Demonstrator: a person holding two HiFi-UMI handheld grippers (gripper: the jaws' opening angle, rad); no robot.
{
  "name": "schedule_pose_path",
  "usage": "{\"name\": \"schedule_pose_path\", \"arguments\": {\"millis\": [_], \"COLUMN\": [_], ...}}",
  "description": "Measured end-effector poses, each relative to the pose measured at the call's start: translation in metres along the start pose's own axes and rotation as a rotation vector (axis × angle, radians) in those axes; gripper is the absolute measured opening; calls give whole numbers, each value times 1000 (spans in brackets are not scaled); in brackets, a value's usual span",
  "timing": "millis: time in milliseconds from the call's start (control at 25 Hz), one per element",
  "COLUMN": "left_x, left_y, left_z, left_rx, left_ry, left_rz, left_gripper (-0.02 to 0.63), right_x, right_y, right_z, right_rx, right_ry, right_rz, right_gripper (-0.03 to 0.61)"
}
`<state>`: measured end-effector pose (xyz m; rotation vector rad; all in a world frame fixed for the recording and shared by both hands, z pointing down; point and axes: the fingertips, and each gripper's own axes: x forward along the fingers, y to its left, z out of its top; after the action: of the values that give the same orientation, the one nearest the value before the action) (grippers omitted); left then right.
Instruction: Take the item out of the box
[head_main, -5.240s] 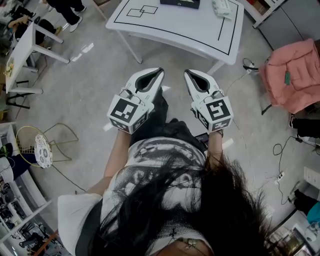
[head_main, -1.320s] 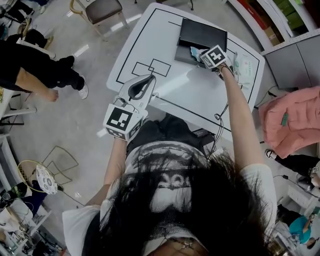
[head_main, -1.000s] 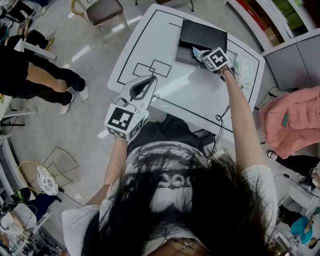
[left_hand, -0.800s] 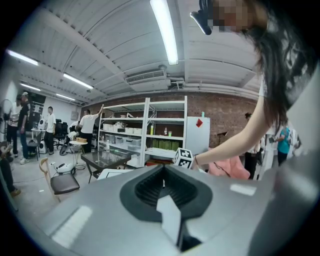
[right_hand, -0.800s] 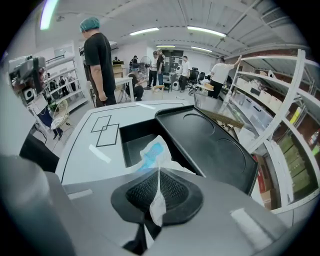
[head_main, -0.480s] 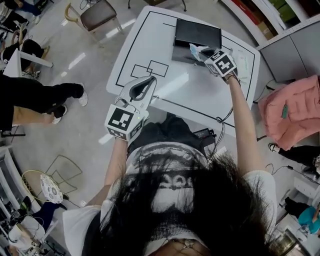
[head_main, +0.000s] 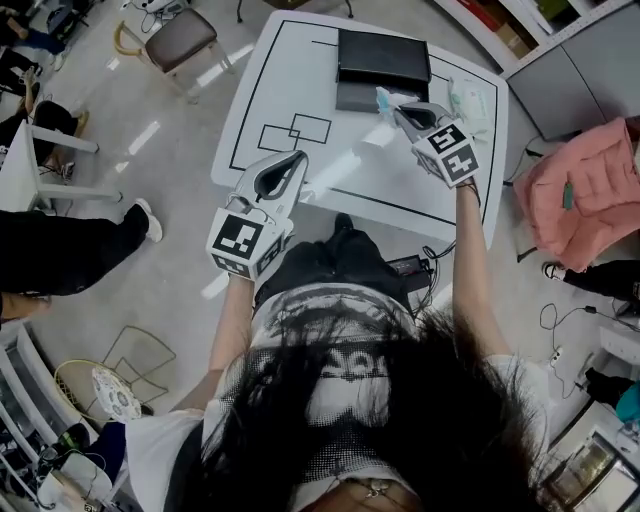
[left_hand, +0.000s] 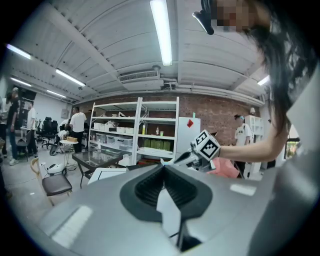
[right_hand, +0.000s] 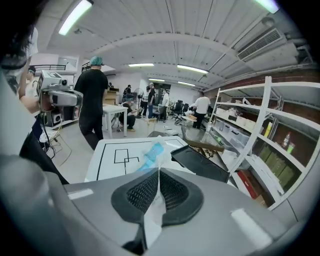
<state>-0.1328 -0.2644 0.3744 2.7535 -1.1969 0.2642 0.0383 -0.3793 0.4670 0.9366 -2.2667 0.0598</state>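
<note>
Packet (right_hand: 151, 154): pinched in the closed right hand-held gripper (head_main: 399, 107), held just clear of the box (head_main: 383, 58) at the table's (head_main: 402, 172) far edge, apparently for removal. Left hand-held gripper (head_main: 294, 159): closed, empty, idle at the near edge.

- A white table (head_main: 300, 90) with black lines carries a black box (head_main: 383, 58) at its far edge, lid open.
- The right gripper (head_main: 398, 108) is at the box's near right corner, jaws together on a pale blue packet (head_main: 384, 98).
- The left gripper (head_main: 297, 157) is over the table's near left edge, tips together, nothing between them.
- A white pack (head_main: 470, 98) lies by the right edge.
- A pink jacket (head_main: 575, 190) is right of the table.
- A chair (head_main: 180, 25) stands off the far left corner.
</note>
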Motion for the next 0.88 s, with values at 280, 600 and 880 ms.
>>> {"name": "schedule_pose_path", "arguments": {"millis": [280,600,880], "left_x": [-18,-31,-33], "left_y": [-10,-26,-48], "left_z": [-10,-33,-43], "left_rx": [-2,-28,-30], "left_ry": [11,34,44], "left_rz": [-54,-104,-130], "left_gripper": [0,0,0], "right_x": [-43,-75,-93], "right_y": [55,112,137], "right_z": [-4,-25,-40], "right_rx": [129,234,259], "right_ry": [-62,-67,-65], "right_rz": [-76,-112,-109], "right_gripper": [9,10,9]}}
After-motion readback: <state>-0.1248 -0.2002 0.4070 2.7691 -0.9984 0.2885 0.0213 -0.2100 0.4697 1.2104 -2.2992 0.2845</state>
